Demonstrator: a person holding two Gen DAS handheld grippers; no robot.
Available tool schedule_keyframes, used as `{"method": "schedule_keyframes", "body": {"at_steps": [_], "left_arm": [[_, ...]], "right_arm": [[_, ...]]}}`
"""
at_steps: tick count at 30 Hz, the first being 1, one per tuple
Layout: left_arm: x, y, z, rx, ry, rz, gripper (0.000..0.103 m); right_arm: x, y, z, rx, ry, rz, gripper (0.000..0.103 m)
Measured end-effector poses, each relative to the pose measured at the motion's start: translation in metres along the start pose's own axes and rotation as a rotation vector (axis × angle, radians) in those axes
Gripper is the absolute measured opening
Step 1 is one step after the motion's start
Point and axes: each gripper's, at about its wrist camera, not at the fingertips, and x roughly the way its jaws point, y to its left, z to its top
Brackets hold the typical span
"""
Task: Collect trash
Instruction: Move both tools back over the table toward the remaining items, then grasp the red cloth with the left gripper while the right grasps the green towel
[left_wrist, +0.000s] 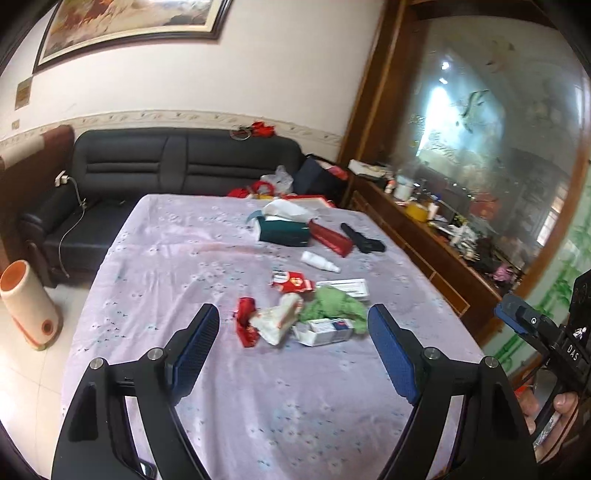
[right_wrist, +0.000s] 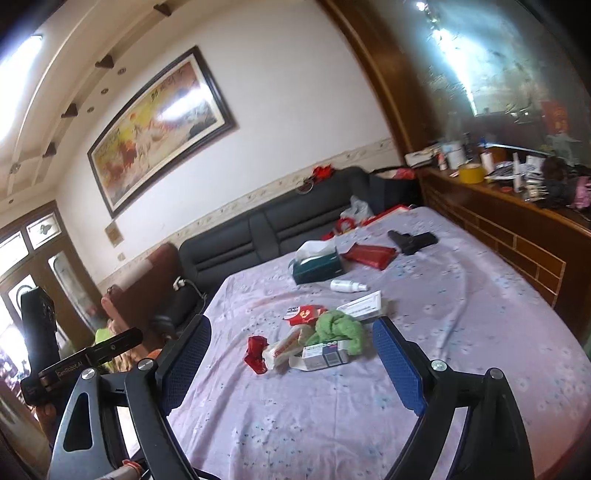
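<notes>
Two tongs, left (left_wrist: 293, 332) and right (right_wrist: 291, 345), agape, empty, above bench (left_wrist: 258, 413). Step, judged: approach; next, close on trash heap (left_wrist: 295, 317) at twelve o'clock.

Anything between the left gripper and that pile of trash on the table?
Nothing visible. The left gripper is open above bare tablecloth, and the trash pile lies straight ahead between its fingers, with only cloth in front of it.

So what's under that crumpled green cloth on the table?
The green cloth lies partly over a small white-and-blue box, which pokes out in front. Whatever else it covers is hidden.
</notes>
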Motion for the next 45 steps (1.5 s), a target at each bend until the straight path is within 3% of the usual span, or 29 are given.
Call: {"method": "schedule_keyframes", "body": {"at_steps": [7, 9, 16, 24, 26, 27, 31, 32, 36, 43, 45], "left_arm": [[0.066, 0.027, 0.014, -0.043, 0.081, 0.020, 0.081], [0.094, 0.039, 0.016, -0.087, 0.135, 0.034, 0.081], [0.161, 0.054, 0.011, -0.106, 0.224, 0.084, 0.079], [0.230, 0.062, -0.005, -0.075, 0.357, 0.136, 0.055], [0.240, 0.066, -0.010, -0.068, 0.383, 0.168, 0.037], [0.244, 0.069, -0.012, -0.074, 0.399, 0.172, 0.034], [0.253, 0.072, -0.020, -0.077, 0.423, 0.156, 0.026], [0.254, 0.072, -0.021, -0.074, 0.424, 0.161, 0.017], [0.244, 0.082, -0.019, -0.106, 0.400, 0.199, 0.013], [0.201, 0.084, -0.024, -0.064, 0.352, 0.311, 0.011], [0.188, 0.083, -0.031, -0.062, 0.349, 0.314, 0.011]], "right_arm": [[0.072, -0.004, 0.012, -0.037, 0.091, 0.041, 0.092], [0.094, -0.008, 0.013, -0.044, 0.120, 0.051, 0.092], [0.176, -0.040, 0.009, 0.023, 0.231, 0.044, 0.092], [0.275, -0.065, -0.014, 0.050, 0.384, -0.008, 0.092], [0.291, -0.072, -0.023, 0.063, 0.418, -0.021, 0.090], [0.299, -0.076, -0.029, 0.073, 0.437, -0.024, 0.088], [0.312, -0.082, -0.043, 0.079, 0.483, -0.051, 0.067], [0.313, -0.082, -0.045, 0.078, 0.486, -0.046, 0.066], [0.305, -0.077, -0.044, 0.039, 0.471, -0.068, 0.051], [0.263, -0.068, -0.037, 0.013, 0.389, -0.114, 0.046], [0.249, -0.069, -0.035, 0.021, 0.359, -0.123, 0.046]]}}
